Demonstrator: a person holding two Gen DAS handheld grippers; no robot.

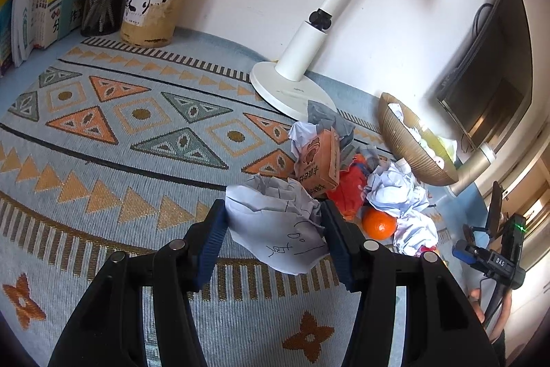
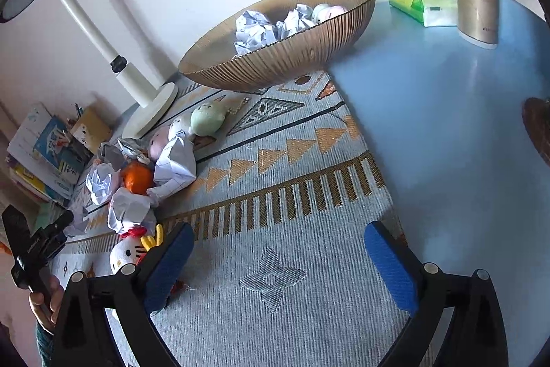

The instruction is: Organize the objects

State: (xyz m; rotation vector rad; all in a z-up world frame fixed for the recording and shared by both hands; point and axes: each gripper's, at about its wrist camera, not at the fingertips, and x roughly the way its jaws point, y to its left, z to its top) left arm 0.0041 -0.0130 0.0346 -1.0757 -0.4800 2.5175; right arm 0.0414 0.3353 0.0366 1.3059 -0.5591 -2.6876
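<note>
- Between the 2 blue ribbed pads of the left hand-held gripper [image 1: 275, 236] sits a crumpled ball of white paper with black pen marks [image 1: 278, 222], pinched from both sides and held above the woven patterned mat, on the side of the clutter pile away from the ribbed amber glass bowl [image 2: 275, 64].
- Judged by its look, this paper ball is very light and soft; it will crush further under pressure, so a gentle pinch across its widest part, as now, should be enough.
- Loose flaps hang below the pads, so the ball could shift or partly unfold when let go; it is not fragile and a drop would do no harm.
- Over bare mat in front of the bowl, the right hand-held gripper [image 2: 278, 267] stands spread wide with nothing between its blue pads.
- Left of the bowl in the right wrist view lies the rest of the pile: more crumpled white paper balls [image 2: 172, 167], a round orange fruit [image 2: 137, 178], a small pale green plush toy [image 2: 208, 119] and a white cat plush with a red bow [image 2: 127, 251].
- Several paper balls and pastel toys already lie in the bowl, so it is probably the place for the held ball.
- The orange would be firm, heavier and smooth, so it needs a wider grip around its middle.
</note>
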